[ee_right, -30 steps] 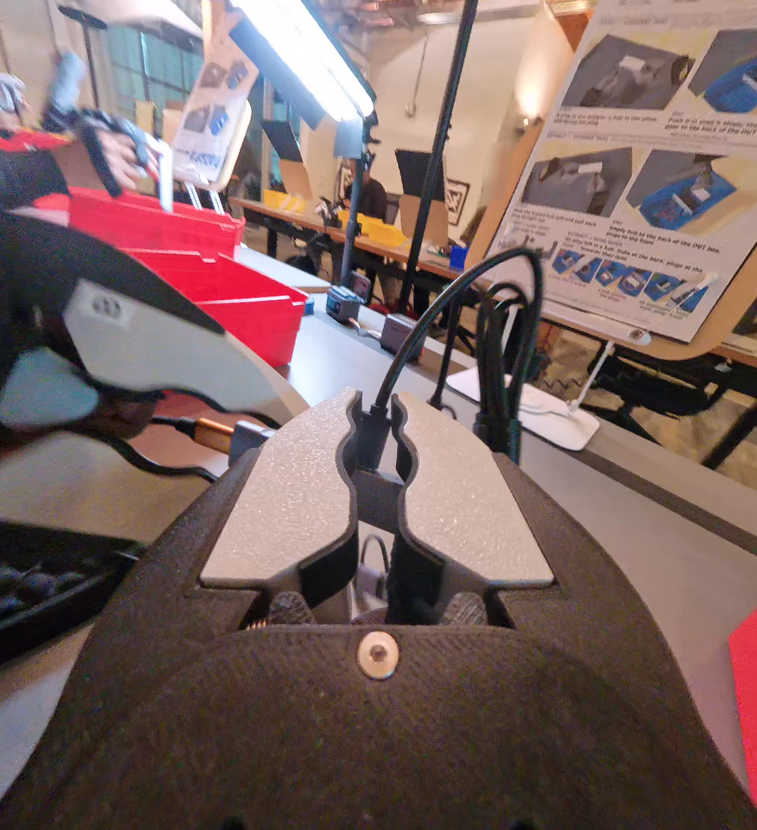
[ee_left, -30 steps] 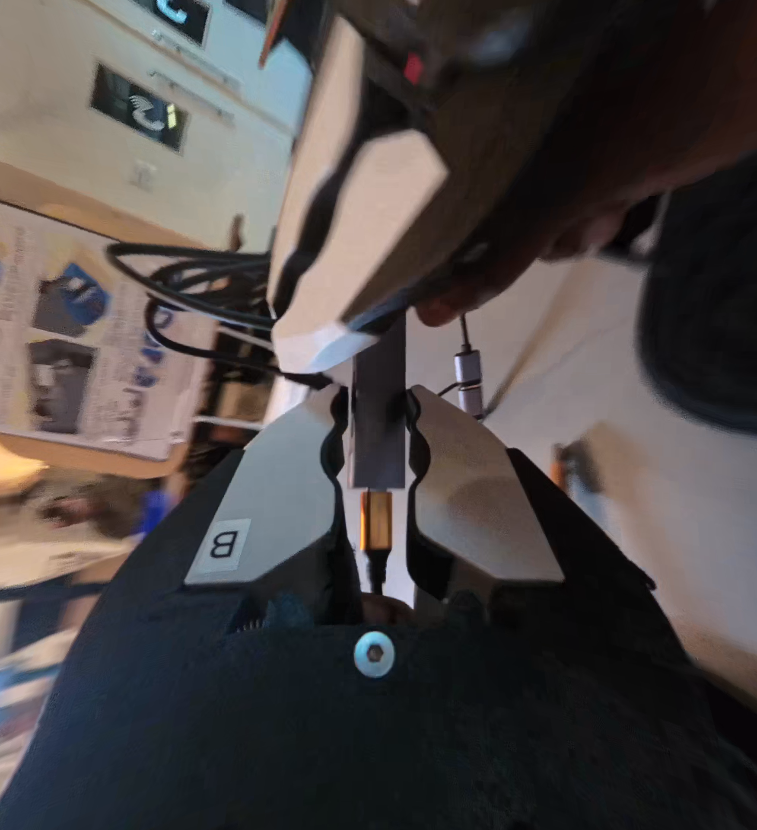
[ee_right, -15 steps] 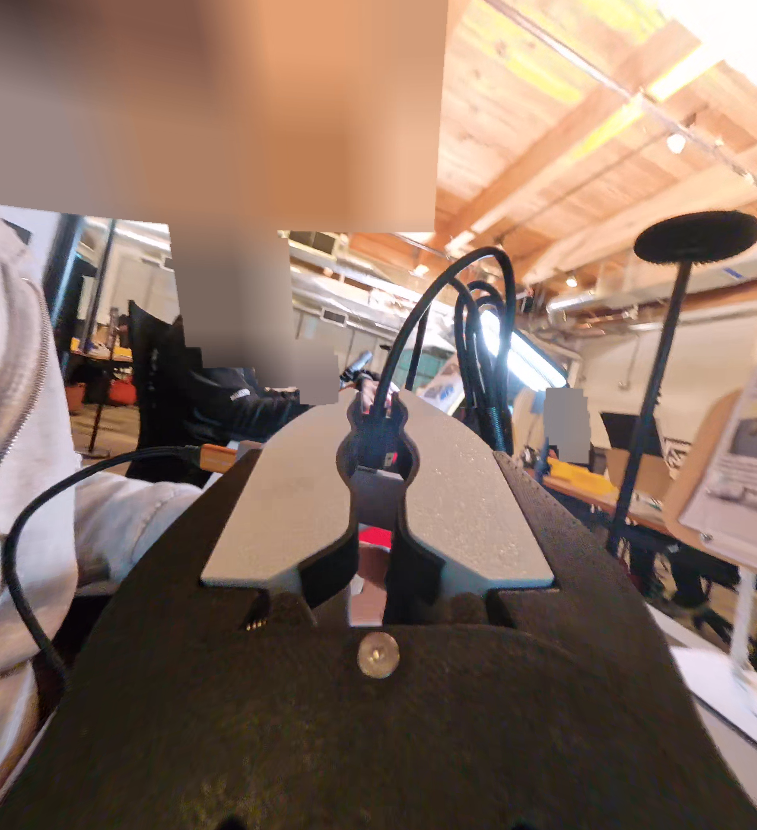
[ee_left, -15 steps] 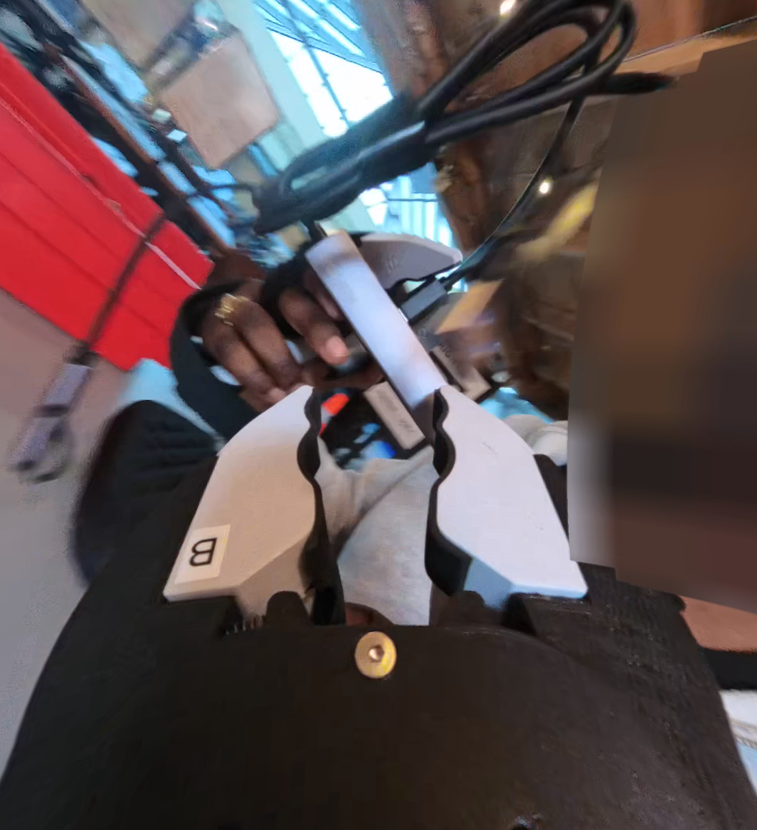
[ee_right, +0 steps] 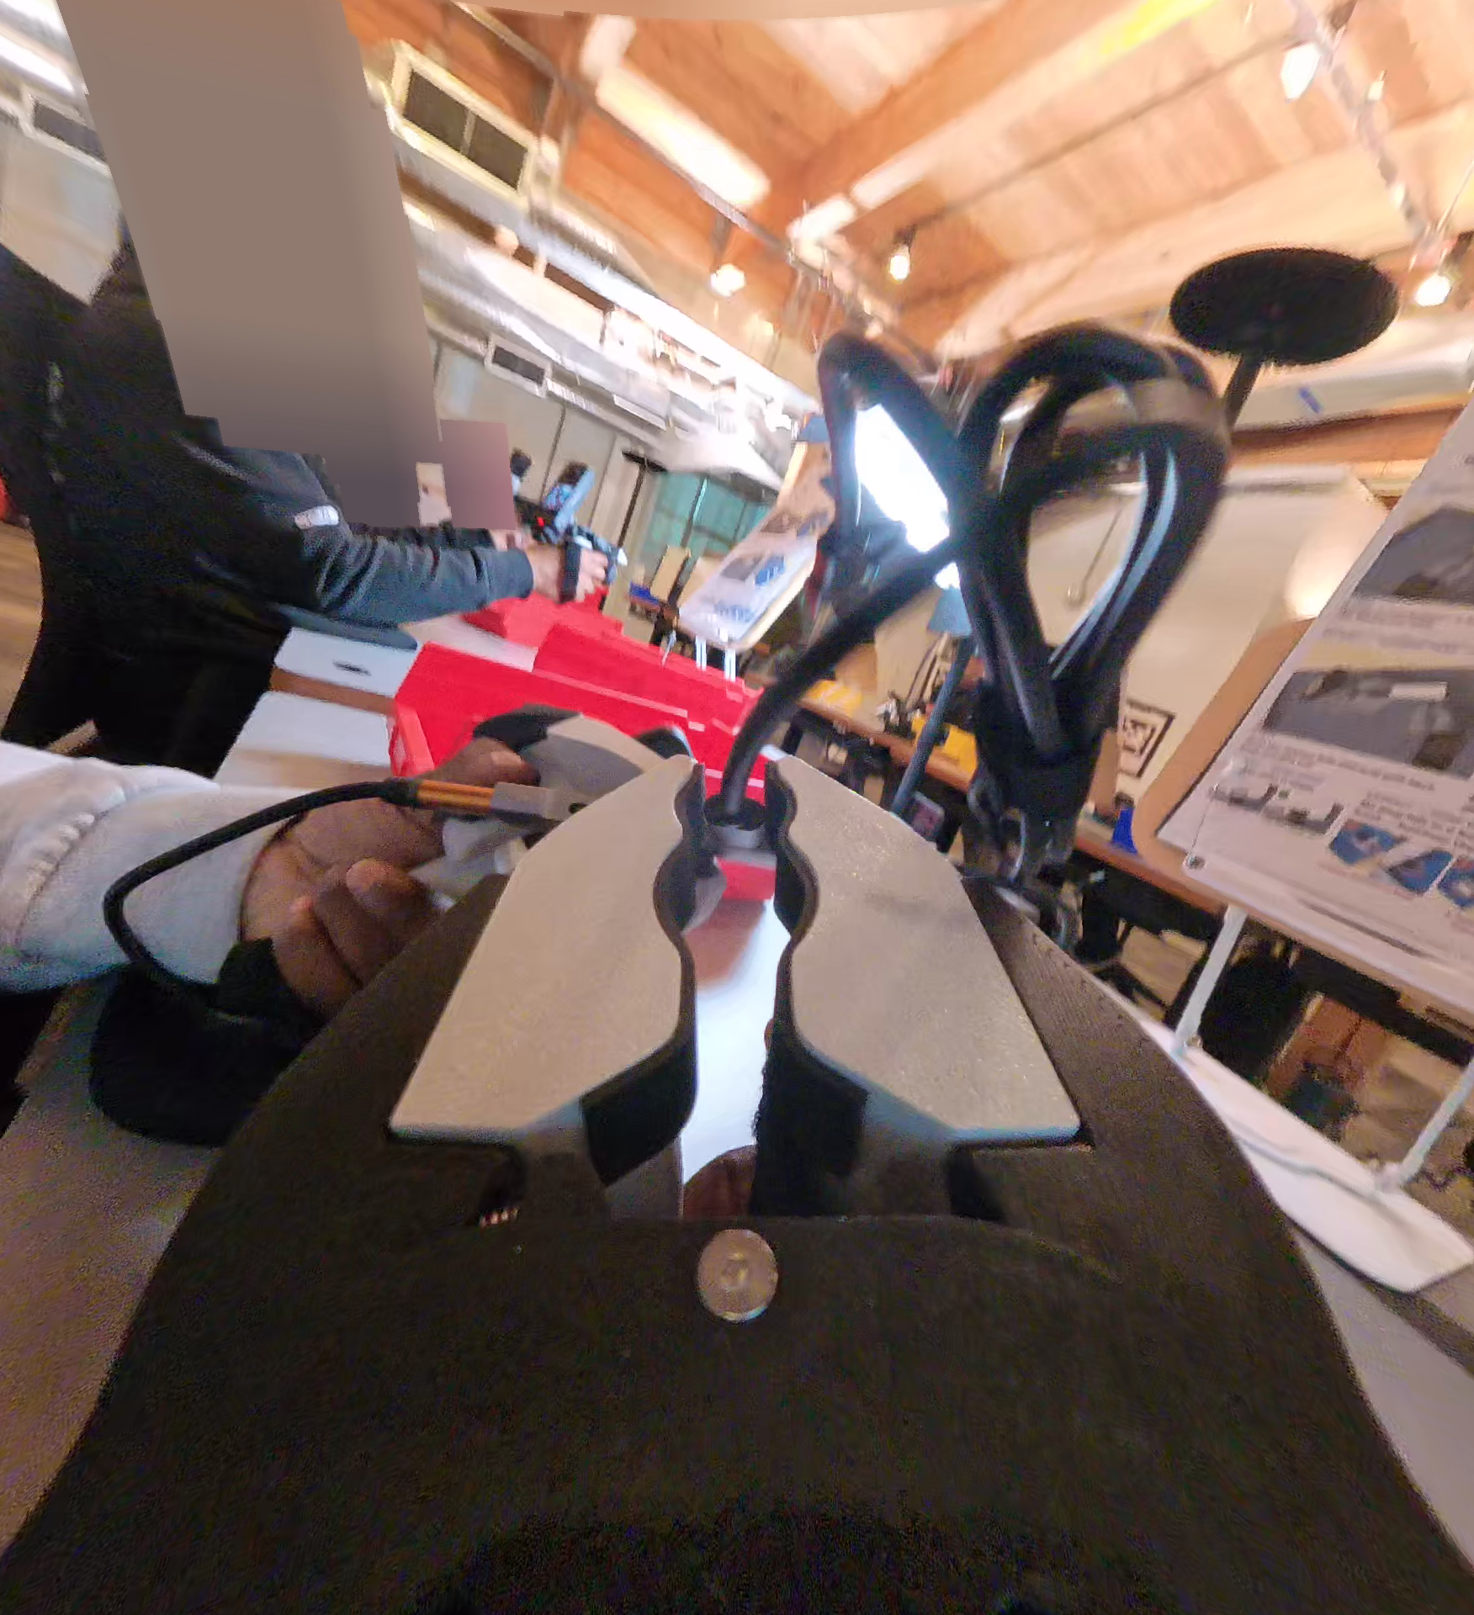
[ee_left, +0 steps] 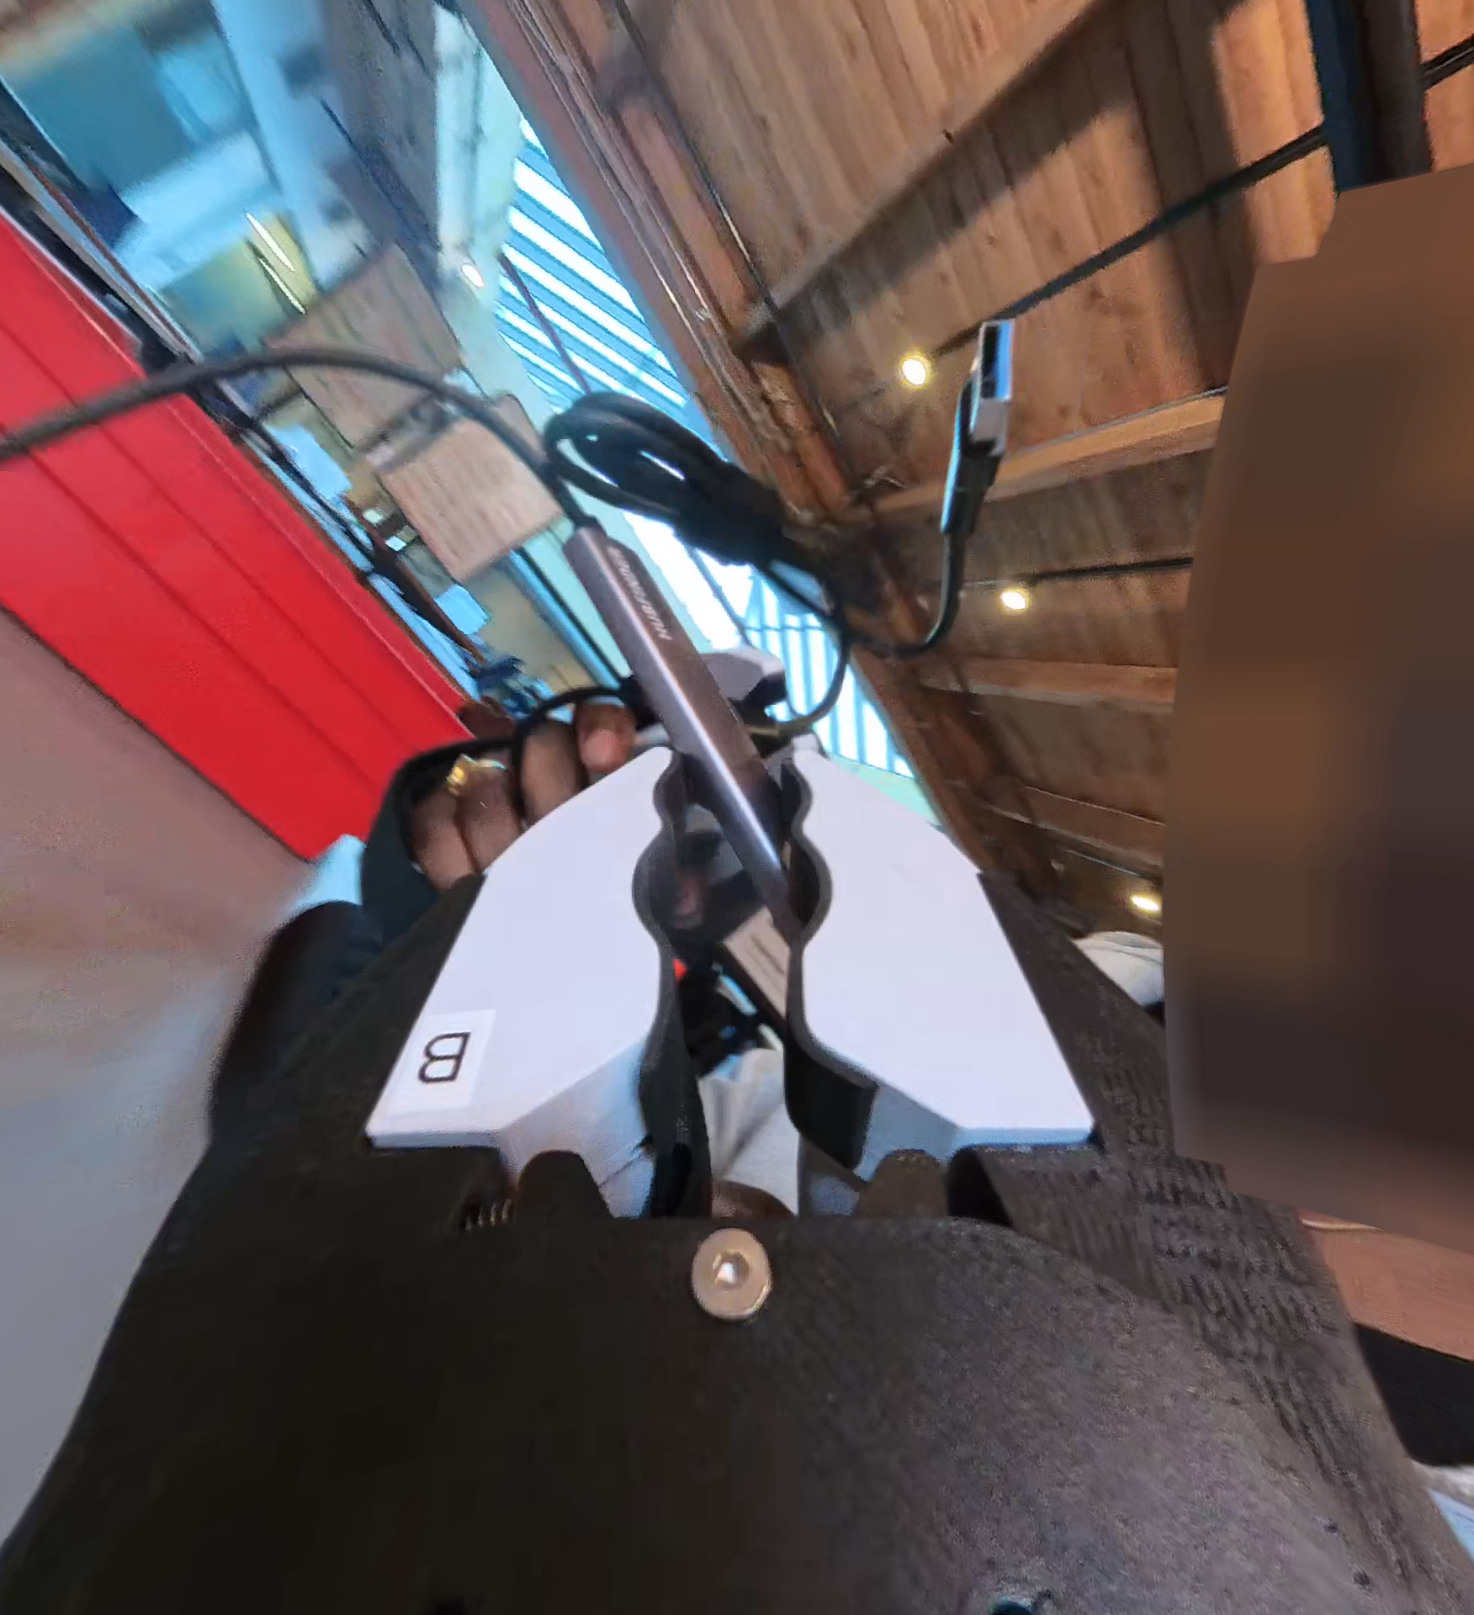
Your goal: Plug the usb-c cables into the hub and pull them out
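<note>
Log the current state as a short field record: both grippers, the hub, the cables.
left gripper: shut on the hub
hub: slim grey bar, tilted, held up off the table between the left gripper's fingers
right gripper: shut on the black cable plug
black cable plug: pinched at the fingertips; whether it is seated in the hub cannot be told
black cable bundle: coiled, hanging above the right gripper
orange-collared cable: plugged into the hub's end
loose connector: dangling, unplugged
red bins: behind, on the table
</note>
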